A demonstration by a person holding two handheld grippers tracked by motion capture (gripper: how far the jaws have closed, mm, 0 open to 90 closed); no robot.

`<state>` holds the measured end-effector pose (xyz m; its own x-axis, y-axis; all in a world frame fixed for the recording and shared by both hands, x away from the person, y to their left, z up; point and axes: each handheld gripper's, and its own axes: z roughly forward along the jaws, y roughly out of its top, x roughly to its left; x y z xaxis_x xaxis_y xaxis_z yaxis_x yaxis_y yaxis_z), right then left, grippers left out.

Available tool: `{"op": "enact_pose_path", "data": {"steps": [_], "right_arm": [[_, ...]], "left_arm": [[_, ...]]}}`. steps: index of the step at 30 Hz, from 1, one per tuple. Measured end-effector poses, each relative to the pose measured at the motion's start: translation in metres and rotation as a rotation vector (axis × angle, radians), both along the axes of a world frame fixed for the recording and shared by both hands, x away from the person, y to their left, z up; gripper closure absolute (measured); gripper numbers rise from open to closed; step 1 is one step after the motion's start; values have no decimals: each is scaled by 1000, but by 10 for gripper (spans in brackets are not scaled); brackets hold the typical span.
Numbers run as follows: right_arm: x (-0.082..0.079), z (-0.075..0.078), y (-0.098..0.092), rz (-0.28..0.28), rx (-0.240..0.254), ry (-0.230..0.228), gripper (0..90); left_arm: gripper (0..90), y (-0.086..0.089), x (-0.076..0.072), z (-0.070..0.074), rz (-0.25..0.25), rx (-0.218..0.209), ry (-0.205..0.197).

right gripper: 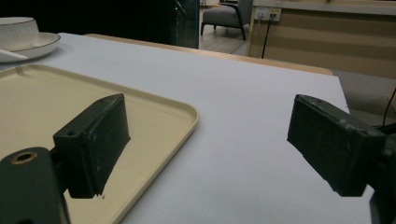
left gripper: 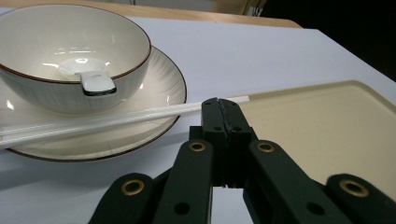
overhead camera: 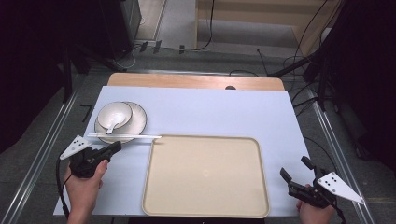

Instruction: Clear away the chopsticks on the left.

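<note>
Two chopsticks (left gripper: 116, 119) are being laid across the plate (left gripper: 166, 84), just beyond the closed, empty left gripper (left gripper: 223, 112); the right gripper (right gripper: 208, 140) is being held wide open beside the tray (overhead camera: 205, 175).

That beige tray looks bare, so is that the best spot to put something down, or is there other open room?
Yes: the tray is bare all over. The white mat is also free from the plate rightward to its far edge. It is crowded at the near left, where the bowl, chopsticks and left claw sit close together.
</note>
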<state>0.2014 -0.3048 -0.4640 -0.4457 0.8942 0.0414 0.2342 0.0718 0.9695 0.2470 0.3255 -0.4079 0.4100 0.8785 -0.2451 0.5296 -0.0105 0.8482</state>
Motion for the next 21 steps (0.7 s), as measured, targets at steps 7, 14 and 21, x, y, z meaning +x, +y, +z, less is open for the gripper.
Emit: {"op": "enact_pose_path", "data": {"steps": [7,14,21], "right_arm": [[0,-2,5,32,-14,11,132],[-1,-4,11,71,-19,13,132],[-1,-3,12,79,-23,13,132]], "left_arm": [[900,-15,23,-5,2,87,48],[900,-24,38,-13,10,106,91],[900,-31,51,-19,38,168,99]]}}
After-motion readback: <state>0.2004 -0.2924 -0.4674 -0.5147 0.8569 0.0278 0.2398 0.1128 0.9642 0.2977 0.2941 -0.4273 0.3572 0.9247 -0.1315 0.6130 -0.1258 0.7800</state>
